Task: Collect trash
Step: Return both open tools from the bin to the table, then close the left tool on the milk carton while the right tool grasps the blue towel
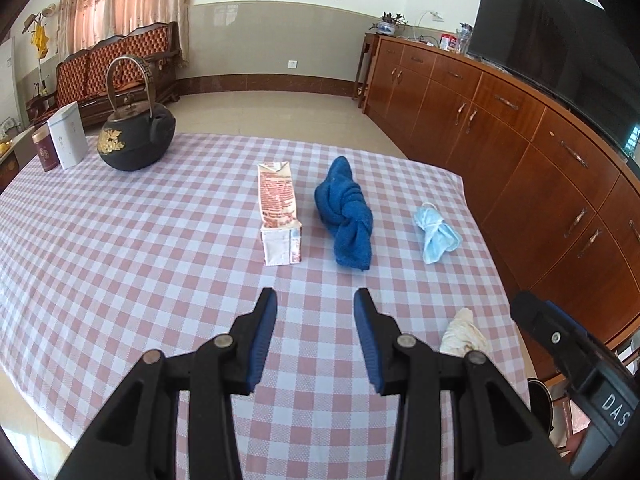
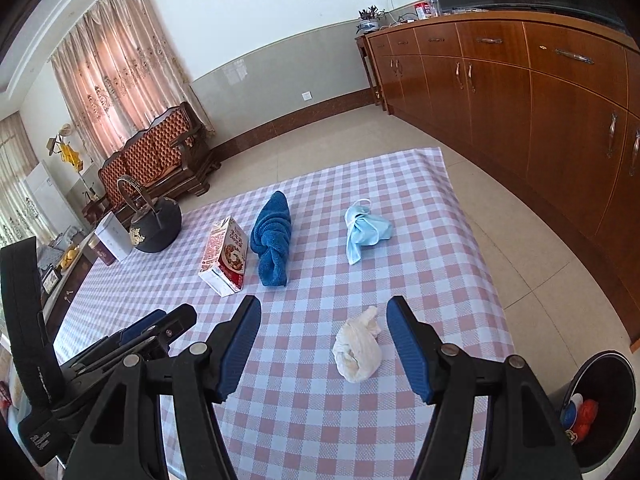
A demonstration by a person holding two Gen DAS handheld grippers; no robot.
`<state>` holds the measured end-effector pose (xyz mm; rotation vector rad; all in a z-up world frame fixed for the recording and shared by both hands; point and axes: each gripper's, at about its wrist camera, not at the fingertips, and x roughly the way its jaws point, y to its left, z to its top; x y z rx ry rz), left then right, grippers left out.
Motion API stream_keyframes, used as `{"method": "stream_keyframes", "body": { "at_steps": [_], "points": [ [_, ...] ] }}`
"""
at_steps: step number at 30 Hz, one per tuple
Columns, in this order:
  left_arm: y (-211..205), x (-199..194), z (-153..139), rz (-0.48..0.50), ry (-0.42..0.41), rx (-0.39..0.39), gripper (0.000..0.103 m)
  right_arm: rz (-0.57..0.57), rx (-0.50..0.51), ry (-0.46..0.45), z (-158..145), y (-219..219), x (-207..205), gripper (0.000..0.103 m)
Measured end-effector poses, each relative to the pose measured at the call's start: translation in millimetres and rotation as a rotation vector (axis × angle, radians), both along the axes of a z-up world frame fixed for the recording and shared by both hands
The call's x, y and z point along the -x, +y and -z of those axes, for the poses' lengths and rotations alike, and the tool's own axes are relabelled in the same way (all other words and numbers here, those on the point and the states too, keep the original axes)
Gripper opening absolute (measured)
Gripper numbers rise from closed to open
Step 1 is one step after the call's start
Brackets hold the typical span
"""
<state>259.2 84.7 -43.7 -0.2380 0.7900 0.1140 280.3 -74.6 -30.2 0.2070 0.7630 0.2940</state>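
Low in the right wrist frame, the right gripper (image 2: 324, 338) holds its blue-padded fingers (image 2: 408, 350) wide and empty above the checked tabletop (image 2: 440, 280), a crumpled white tissue (image 2: 357, 350) lying between them nearer the right one. The left gripper (image 1: 315, 338) likewise hovers wide and empty at the bottom of its frame. Farther up lie a milk carton (image 1: 279, 212), a knotted blue towel (image 1: 346, 216) and a bundled blue face mask (image 1: 436, 232), with a black trash bin (image 2: 600, 408) at lower right.

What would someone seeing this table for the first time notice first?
Probably the knotted dark blue towel mid-table, lying between a tipped-over printed carton and a crumpled light blue face mask. Then the black cast-iron kettle with a gold flower at the far left corner.
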Motion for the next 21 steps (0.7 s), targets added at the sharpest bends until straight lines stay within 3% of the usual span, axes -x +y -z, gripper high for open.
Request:
{"method": "stream_keyframes", "body": {
  "at_steps": [21],
  "points": [
    [30, -78, 32, -0.038, 0.051, 0.0, 0.041, -0.004, 0.013, 0.085, 30, 51, -87, 0.068]
  ]
}}
